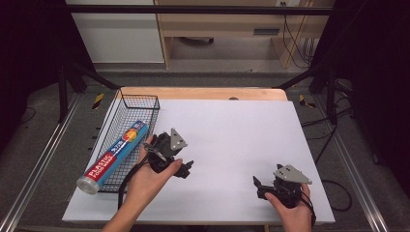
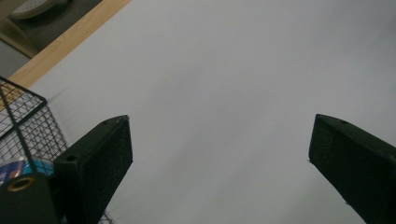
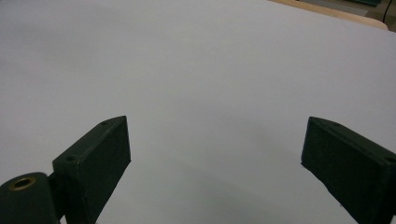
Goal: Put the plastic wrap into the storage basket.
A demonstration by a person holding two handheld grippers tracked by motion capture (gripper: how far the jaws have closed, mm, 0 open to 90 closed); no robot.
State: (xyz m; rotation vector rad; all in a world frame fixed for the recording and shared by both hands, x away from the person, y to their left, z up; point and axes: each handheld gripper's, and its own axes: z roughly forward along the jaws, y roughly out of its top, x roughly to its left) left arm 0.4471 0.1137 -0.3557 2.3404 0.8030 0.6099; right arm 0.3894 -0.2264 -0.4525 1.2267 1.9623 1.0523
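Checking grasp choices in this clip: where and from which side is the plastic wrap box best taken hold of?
Judging by its pose, grip the plastic wrap box mid-length across its narrow width, coming from above. It lies long and slim in the wire basket, its near end jutting over the rim, so the sides are walled off. The left tool, open beside the basket, is nearest.

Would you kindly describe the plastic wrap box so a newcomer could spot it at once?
Find the white table, then the black wire basket at its left edge. The plastic wrap box lies slanted in it, one end overhanging: long, blue and red.
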